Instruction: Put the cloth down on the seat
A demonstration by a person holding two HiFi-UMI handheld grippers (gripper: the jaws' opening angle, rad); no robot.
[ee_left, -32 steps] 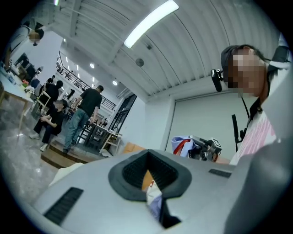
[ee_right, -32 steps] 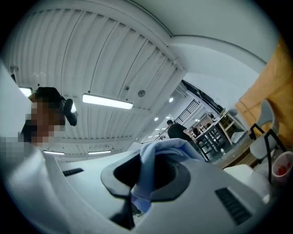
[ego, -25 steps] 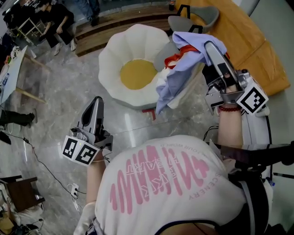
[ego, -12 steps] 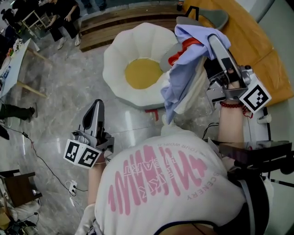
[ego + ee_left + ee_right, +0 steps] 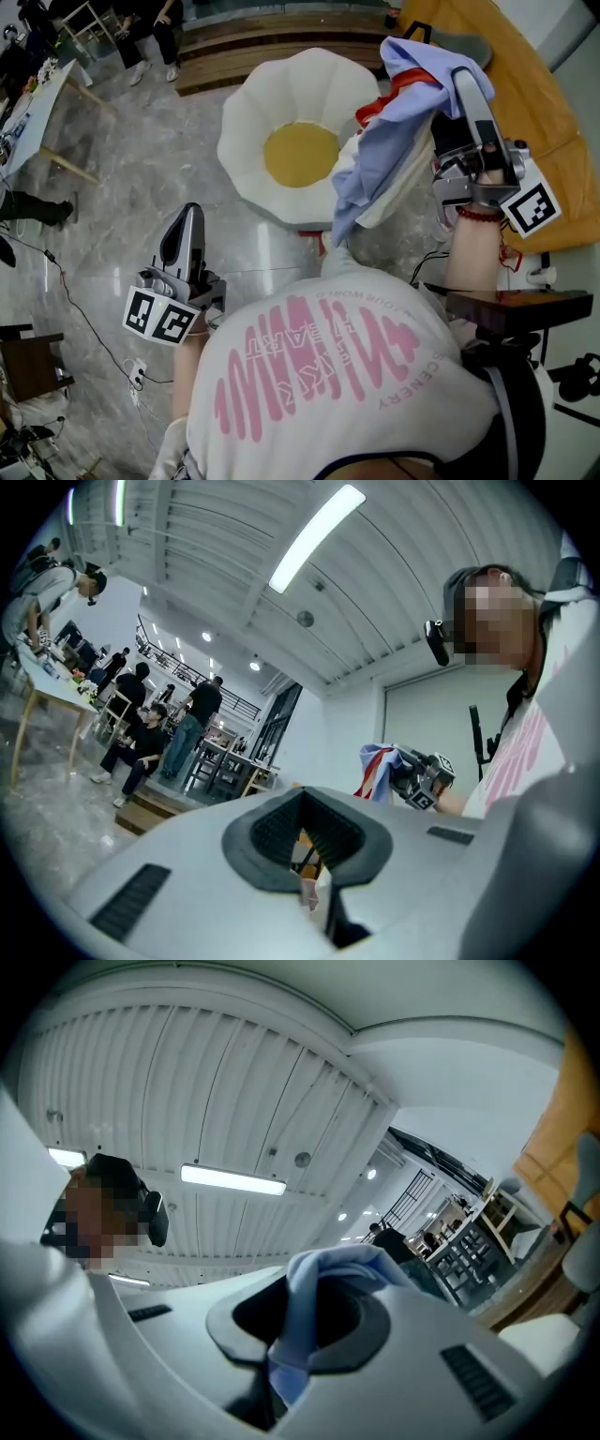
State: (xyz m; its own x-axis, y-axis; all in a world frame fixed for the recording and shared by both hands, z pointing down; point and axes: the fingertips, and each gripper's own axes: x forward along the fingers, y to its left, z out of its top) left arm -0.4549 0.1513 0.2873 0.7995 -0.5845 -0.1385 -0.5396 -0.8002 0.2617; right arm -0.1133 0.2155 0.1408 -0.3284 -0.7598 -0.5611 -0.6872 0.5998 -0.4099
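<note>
The seat (image 5: 281, 89) is a white flower-shaped armchair with a round yellow cushion (image 5: 302, 156). A light blue cloth (image 5: 389, 131) with a red strip hangs over the seat's right rim, its tail dangling toward the floor. My right gripper (image 5: 457, 80) is raised there, shut on the cloth's top; in the right gripper view blue cloth (image 5: 323, 1283) fills the jaws. My left gripper (image 5: 189, 214) is low at the left over the marble floor, shut and empty. From the left gripper view the cloth (image 5: 377, 766) shows far off.
An orange sofa (image 5: 530, 84) lies behind the right gripper, with a grey chair (image 5: 469, 42) beside it. Wooden steps (image 5: 253, 42) run along the back, people sitting near them. A table (image 5: 33, 117) stands left, cables (image 5: 80, 323) cross the floor, and a dark stool (image 5: 506, 305) is at right.
The seat and the raised right gripper with the cloth have shifted right in the head view. The cloth's tail still hangs by the rim. The left gripper has hardly moved.
</note>
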